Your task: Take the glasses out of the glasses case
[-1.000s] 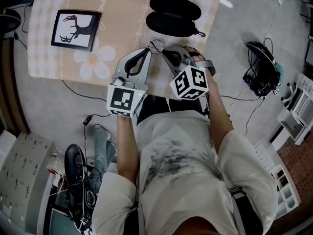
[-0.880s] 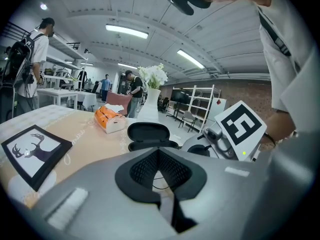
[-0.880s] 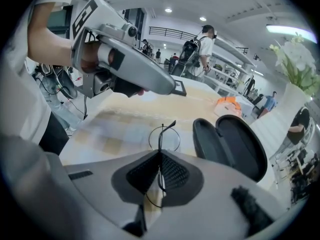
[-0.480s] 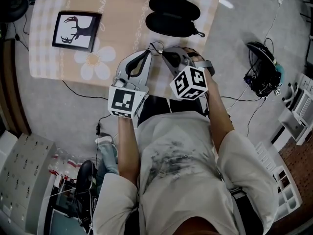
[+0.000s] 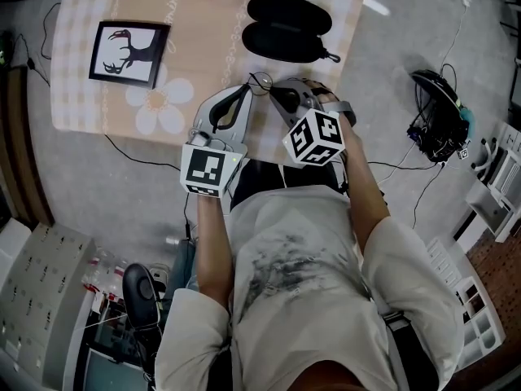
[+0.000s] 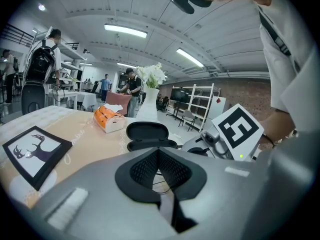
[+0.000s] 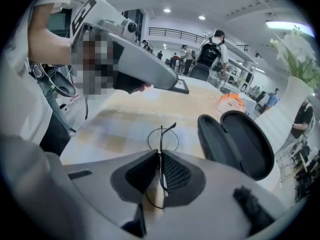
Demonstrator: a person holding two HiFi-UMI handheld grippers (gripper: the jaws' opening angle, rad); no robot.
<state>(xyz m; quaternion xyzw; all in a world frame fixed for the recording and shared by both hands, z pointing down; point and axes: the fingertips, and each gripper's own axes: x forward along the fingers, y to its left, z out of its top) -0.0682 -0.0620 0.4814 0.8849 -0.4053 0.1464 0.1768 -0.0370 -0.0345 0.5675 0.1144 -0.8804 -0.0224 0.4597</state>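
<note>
The right hand-held gripper (image 7: 160,154) is pinching the glasses (image 7: 161,143), its two ribbed pads pressing together on the thin wire frame with no gap showing between them. The frame is sitting edge-on in the grip, its long axis running along the line of the jaws and pointing away from the person. One round lens rim is sticking out past the fingertips, and a temple tip is angling up beyond it. The glasses are hanging just above the near part of the counter (image 5: 203,23), clear of the glasses case (image 7: 235,139). The left hand-held gripper (image 6: 159,151) is hovering just beside the right one, its pads meeting at the tip with nothing visibly caught between them. Farther out, the glasses case is lying open near the middle of the counter, black and empty, its lid tipping back and its long axis running across the counter. To the person's left a framed deer picture (image 5: 129,51) is lying flat on the cloth. At the far end an orange box (image 6: 107,119) and a white vase of flowers (image 6: 150,104) are standing.
</note>
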